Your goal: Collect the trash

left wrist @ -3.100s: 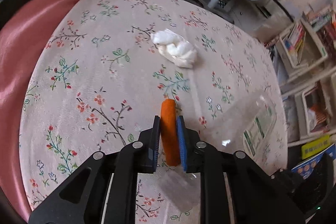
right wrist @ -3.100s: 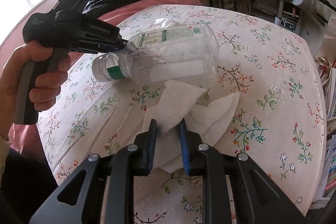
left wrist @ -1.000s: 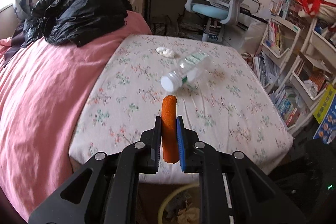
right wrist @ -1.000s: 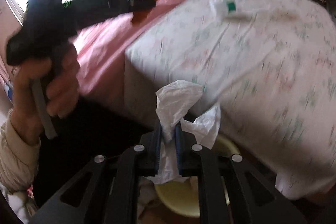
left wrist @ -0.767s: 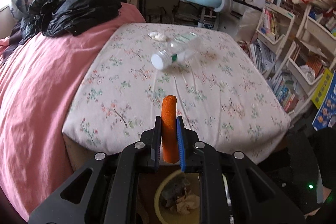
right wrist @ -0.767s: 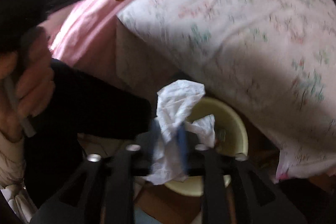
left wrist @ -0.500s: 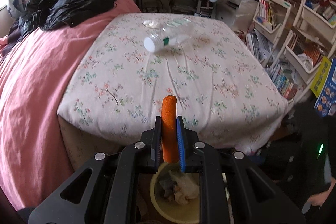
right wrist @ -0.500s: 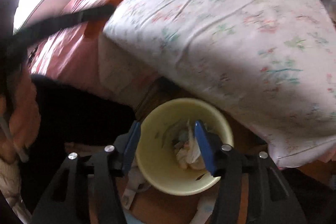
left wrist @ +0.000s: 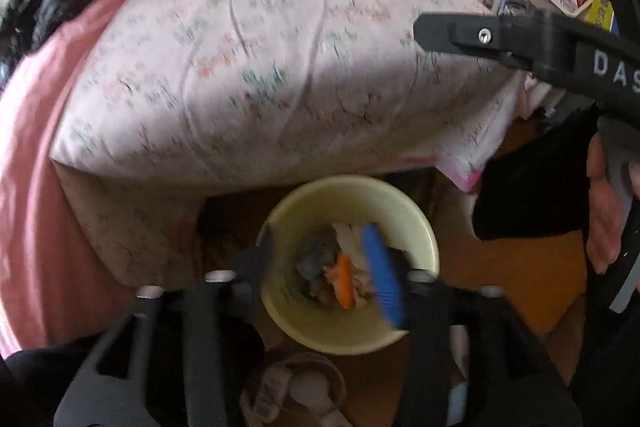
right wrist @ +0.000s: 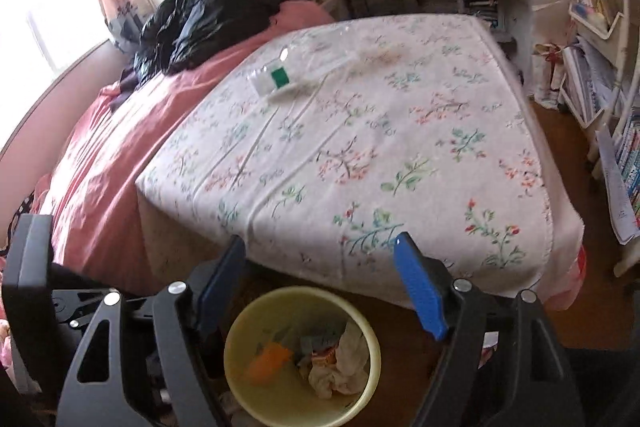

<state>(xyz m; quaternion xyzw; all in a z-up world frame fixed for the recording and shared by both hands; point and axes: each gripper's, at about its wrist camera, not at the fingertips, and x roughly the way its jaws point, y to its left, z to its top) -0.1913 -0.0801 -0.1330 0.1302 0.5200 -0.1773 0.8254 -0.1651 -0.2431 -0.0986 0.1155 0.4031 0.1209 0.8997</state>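
Two tools, one bin, one bottle left. Biggest thing is the bed (right wrist: 400, 155) w/ floral sheet, pink cover along its left side and a black bag (right wrist: 200, 23) heaped near the far left corner. On the floor just off the bed's near edge stands the yellow bin (right wrist: 236, 379), already holding crumpled tissue (right wrist: 340, 359) and the orange piece (left wrist: 345, 283), which lies loose inside, clear of both pads. Left tool (left wrist: 320, 267) hangs over the bin pointing steeply down; its jaws have just been opening and stand about half apart w/ nothing between them but the view into the bin. Right tool (right wrist: 320, 279) points across the bed from above the near edge; its jaws have just been opening too, now wide and empty. Still to collect: the clear plastic bottle (right wrist: 280, 75), white cap and green band, lying on its side toward the far left part of the sheet, well apart from both tools. To do the drop well, I'd judge: keep the jaws apart, lift straight up so no pad hooks the rim, then go for the bottle. It's round and slick, likely to roll, so approach across its body, not along it, and close mid-barrel.
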